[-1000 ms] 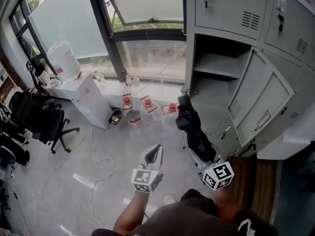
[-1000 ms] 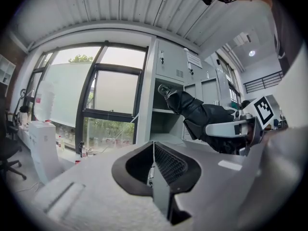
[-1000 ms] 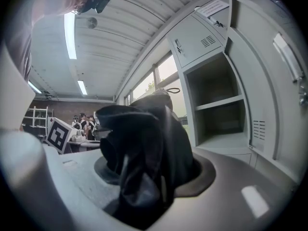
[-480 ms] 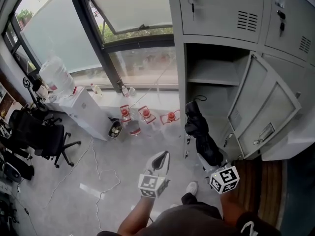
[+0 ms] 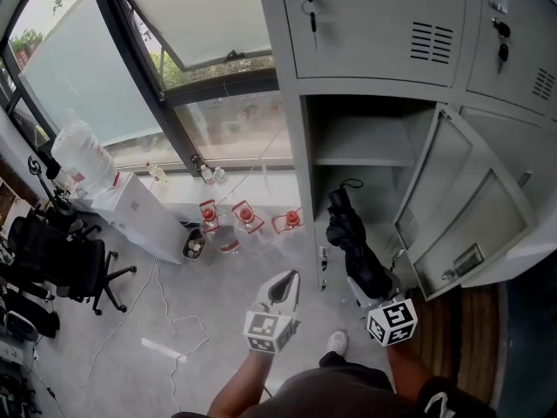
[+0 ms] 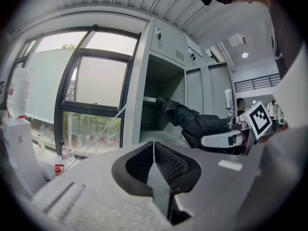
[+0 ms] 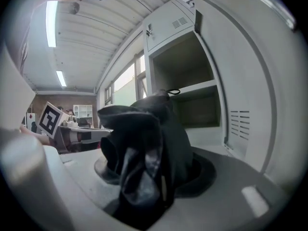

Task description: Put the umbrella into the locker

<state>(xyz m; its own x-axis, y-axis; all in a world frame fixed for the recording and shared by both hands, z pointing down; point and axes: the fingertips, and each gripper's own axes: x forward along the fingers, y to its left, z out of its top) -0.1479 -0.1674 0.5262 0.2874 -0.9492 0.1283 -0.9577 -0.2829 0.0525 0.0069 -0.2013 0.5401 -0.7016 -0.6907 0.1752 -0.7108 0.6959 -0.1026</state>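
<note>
left gripper (image 5: 284, 282): jaws together, empty, hanging over floor (image 5: 209, 312). right gripper (image 5: 365, 287): clamped on low end of folded black umbrella (image 5: 351, 238), top end at mouth of open locker (image 5: 306, 172), under shelf (image 5: 365, 158). risk: loose folds or wrist loop (image 5: 350, 182) snagging shelf edge; long end striking open door (image 5: 461, 207), twisting out of grip.

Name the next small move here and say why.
Probably push the right tool forward, sending the umbrella far end first into the locker compartment below the shelf. The folded umbrella is clamped in it, its far end is just at the opening, and the door stands open.
</note>
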